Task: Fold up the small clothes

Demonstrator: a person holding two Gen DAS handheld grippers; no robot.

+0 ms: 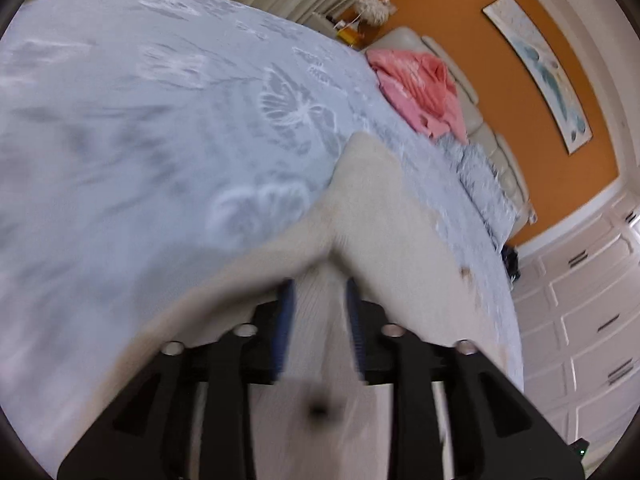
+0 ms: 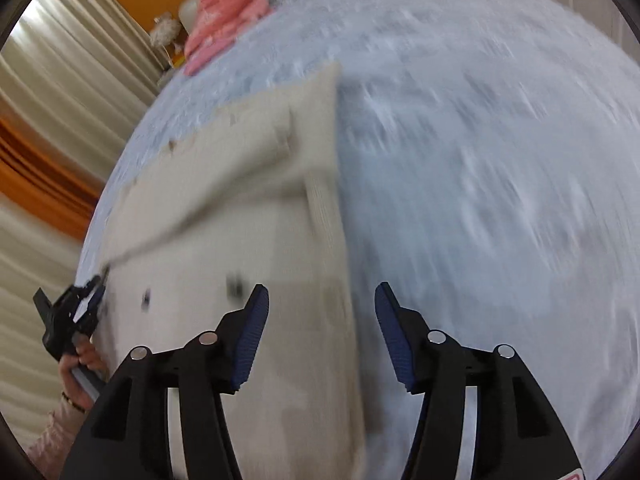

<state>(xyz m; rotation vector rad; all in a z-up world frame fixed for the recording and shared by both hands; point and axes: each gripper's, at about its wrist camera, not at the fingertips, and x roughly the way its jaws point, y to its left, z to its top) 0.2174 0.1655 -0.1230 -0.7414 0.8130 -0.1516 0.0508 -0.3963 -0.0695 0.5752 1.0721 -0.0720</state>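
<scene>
A cream garment [image 1: 380, 216] with small dark marks lies partly folded on the pale blue bedspread [image 1: 140, 120]. My left gripper [image 1: 319, 316] stands over its near part, and the cloth shows in the gap between the blue pads without being pinched. In the right wrist view the same garment [image 2: 240, 200] spreads out at left of centre, one flap folded over. My right gripper [image 2: 322, 320] hovers open above the garment's right edge with nothing between its pads. The left gripper [image 2: 76, 308] appears there at the garment's left edge, held by a hand [image 2: 78, 364].
A pink cloth [image 1: 416, 84] is heaped by the cream headboard [image 1: 480, 136] at the bed's far end. The orange wall bears a long picture [image 1: 540, 68], with white cupboards [image 1: 580, 320] to the right. Curtains [image 2: 60, 100] hang beyond the bed's left side. The bedspread [image 2: 480, 160] stretches to the right.
</scene>
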